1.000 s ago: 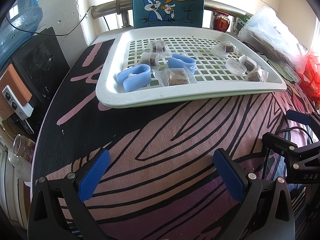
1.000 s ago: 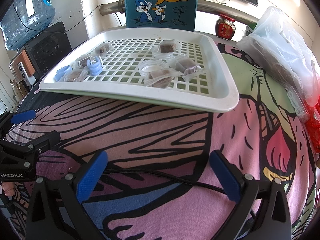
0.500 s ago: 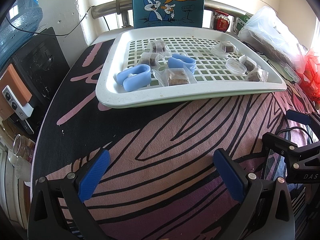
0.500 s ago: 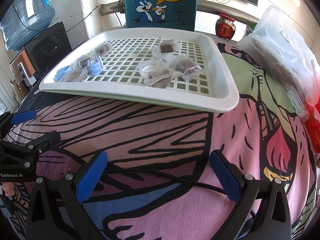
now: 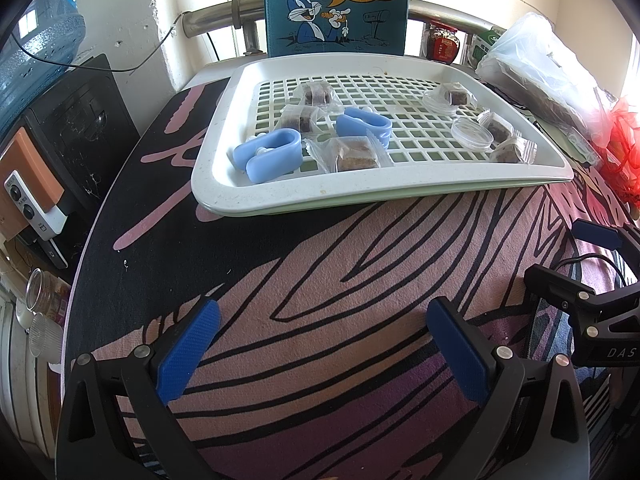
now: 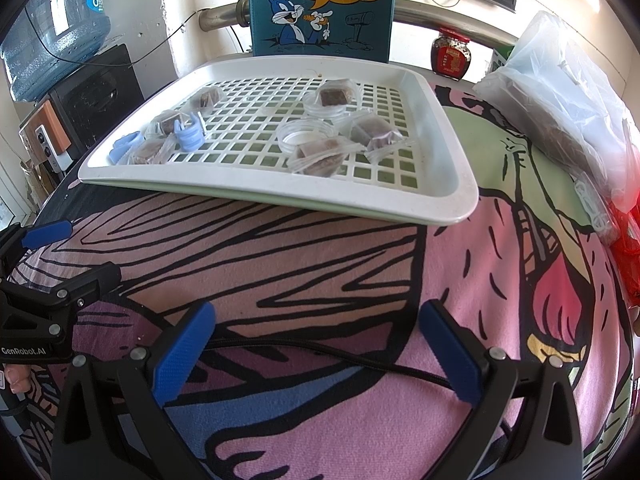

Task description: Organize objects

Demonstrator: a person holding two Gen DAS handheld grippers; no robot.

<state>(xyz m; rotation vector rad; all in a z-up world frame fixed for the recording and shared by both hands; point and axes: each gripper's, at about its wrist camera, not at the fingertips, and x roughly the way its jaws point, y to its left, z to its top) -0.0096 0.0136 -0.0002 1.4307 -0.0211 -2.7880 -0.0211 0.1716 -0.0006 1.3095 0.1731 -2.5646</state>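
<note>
behind the white slotted tray (image 5: 256,200) stands a teal board (image 5: 336,4) reading "what's up doc?", with a red-labelled jar (image 6: 452,56) to its right. wrapped brown snack cubes (image 5: 354,154), blue clips (image 5: 270,156) and clear round lids (image 5: 472,132) lie on the tray. nearer than the tray, over the cartoon-print cloth (image 5: 320,280), the left gripper (image 5: 322,344), marked "genrobot.ai", and the right gripper (image 6: 316,344) gape wide, holding nothing.

My left gripper (image 5: 322,346) jaws wide apart, empty, held low; right gripper (image 6: 316,350) same, alongside.
</note>
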